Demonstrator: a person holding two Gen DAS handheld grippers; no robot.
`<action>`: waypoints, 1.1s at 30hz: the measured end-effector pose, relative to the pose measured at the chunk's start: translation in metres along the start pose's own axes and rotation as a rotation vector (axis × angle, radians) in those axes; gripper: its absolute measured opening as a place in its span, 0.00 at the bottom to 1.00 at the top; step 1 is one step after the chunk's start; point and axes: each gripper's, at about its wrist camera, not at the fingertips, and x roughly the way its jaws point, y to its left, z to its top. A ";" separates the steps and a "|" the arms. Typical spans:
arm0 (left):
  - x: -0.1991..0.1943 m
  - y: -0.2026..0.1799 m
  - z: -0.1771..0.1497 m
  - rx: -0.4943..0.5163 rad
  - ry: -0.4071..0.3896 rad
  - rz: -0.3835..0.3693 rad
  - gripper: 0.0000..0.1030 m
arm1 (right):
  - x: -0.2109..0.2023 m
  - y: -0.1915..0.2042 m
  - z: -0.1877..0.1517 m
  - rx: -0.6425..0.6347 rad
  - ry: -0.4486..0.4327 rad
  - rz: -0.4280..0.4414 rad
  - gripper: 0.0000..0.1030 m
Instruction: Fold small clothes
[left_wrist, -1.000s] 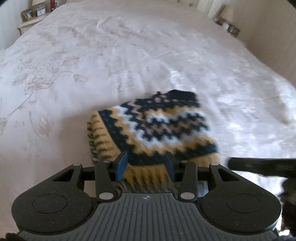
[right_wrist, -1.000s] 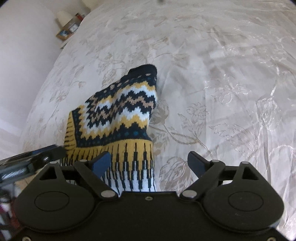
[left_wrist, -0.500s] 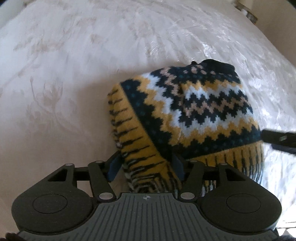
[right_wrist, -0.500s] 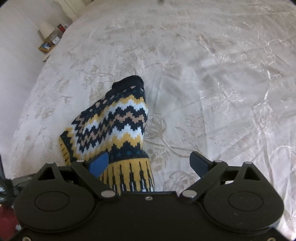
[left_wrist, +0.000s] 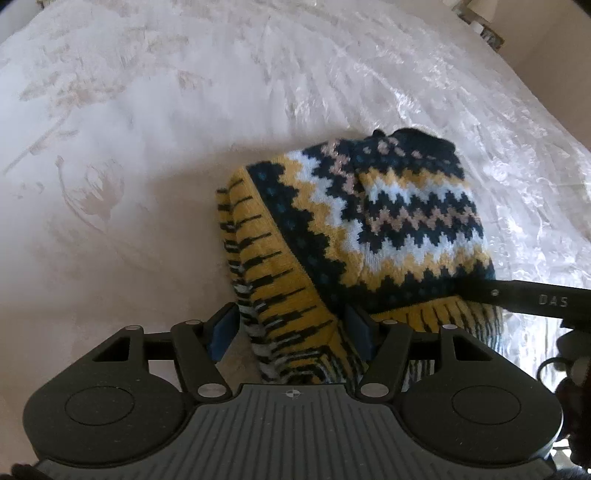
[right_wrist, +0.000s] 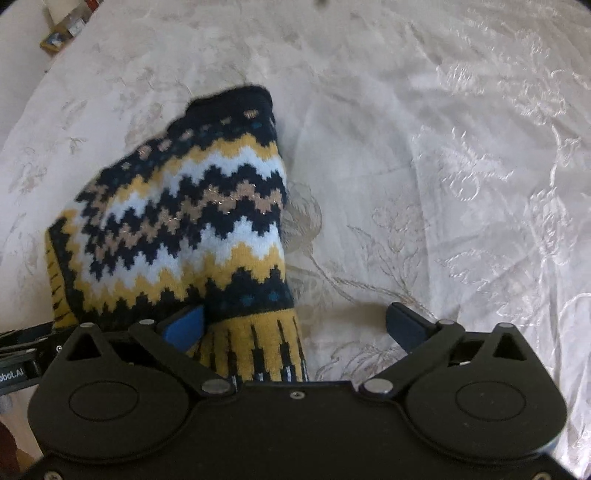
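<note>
A small knit garment (left_wrist: 369, 221) with navy, yellow, white and tan zigzags lies folded on the white bedspread (left_wrist: 147, 147). My left gripper (left_wrist: 290, 328) is open over its near left corner, and the yellow ribbed hem (left_wrist: 288, 314) lies loose between the fingers, with a gap at the left pad. My right gripper (right_wrist: 295, 326) hangs over the near right corner of the garment (right_wrist: 184, 206). Its jaws are opening wide, with the hem (right_wrist: 258, 347) beside the left finger and bare bedspread by the right one. One right finger (left_wrist: 517, 299) crosses the hem in the left wrist view.
The embroidered bedspread (right_wrist: 443, 184) stretches far beyond the garment on all sides. A bedside table with small items (right_wrist: 62, 29) stands past the bed's far left corner. More small objects (left_wrist: 487, 29) sit by the wall beyond the bed.
Both grippers have come down closer to the garment and tilted more steeply at it. The left jaws have spread apart from the hem, and the right jaws have widened further.
</note>
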 end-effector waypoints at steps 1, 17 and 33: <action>-0.004 -0.002 0.001 0.011 -0.012 0.013 0.59 | -0.007 0.000 -0.002 -0.002 -0.020 0.004 0.99; -0.088 -0.026 -0.007 0.041 -0.131 0.173 0.91 | -0.096 0.012 -0.029 -0.046 -0.197 0.116 0.99; -0.134 -0.062 -0.050 -0.012 -0.123 0.252 0.91 | -0.153 0.001 -0.065 -0.033 -0.208 0.136 0.99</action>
